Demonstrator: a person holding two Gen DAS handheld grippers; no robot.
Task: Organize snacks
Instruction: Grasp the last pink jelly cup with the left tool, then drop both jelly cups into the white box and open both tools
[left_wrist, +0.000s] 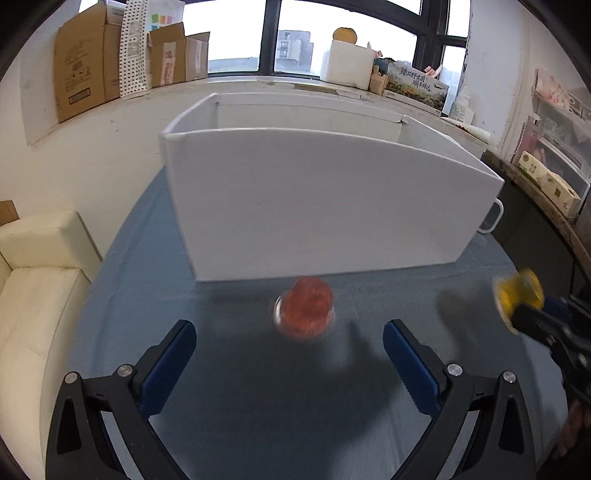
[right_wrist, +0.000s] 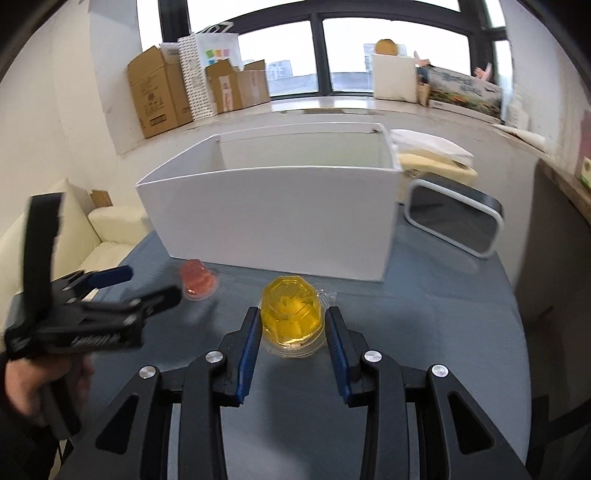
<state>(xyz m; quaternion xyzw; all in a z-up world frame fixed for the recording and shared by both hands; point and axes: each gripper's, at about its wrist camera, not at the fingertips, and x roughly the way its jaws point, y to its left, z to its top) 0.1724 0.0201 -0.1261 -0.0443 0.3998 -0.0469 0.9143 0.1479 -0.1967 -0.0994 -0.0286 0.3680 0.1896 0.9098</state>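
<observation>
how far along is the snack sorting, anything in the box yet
Nothing shows inside the white box. The right gripper is shut on the yellow jelly cup. The red jelly cup sits on the table before the open left gripper. Both remain to be boxed.

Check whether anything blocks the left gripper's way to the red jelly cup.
Nothing visible does. The red jelly cup sits on bare blue cloth ahead of the open left gripper; the white box stands behind it, and the right gripper holds the yellow jelly cup off to the side.

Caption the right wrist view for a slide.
Right gripper shut on a yellow jelly cup before the white box; a red jelly cup waits on the table.
</observation>
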